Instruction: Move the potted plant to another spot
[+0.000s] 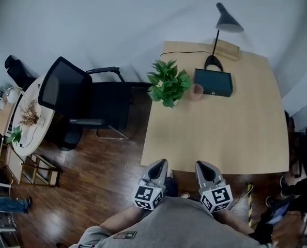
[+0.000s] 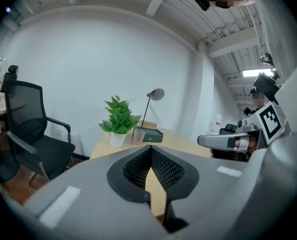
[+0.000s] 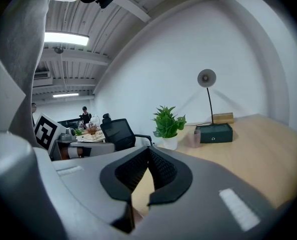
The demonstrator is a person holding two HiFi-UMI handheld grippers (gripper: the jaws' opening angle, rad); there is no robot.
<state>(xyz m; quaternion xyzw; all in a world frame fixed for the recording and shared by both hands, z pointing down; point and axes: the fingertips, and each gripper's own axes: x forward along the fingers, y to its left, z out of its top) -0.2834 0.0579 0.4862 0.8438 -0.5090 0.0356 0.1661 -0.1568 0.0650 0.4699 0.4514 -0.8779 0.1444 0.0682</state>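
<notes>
Nothing is done yet: the potted plant [image 1: 168, 82] stands by the far left corner of the tabletop [image 1: 220, 133], while the left claw [image 1: 161, 162] and the right claw [image 1: 201, 164], both pressed together and empty, are at its near edge.

an office: wooden desk [image 1: 220, 133], black mesh chair [image 1: 86, 94], desk lamp [image 1: 229, 22], strip light [image 3: 66, 38] on a bare ceiling.

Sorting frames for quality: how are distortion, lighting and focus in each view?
Head view: fisheye bows the table edges, light soft and even. Left gripper view: black round border, tongs soft up close, potted plant fairly sharp. Right gripper view: ceiling light glares white, upper left.
</notes>
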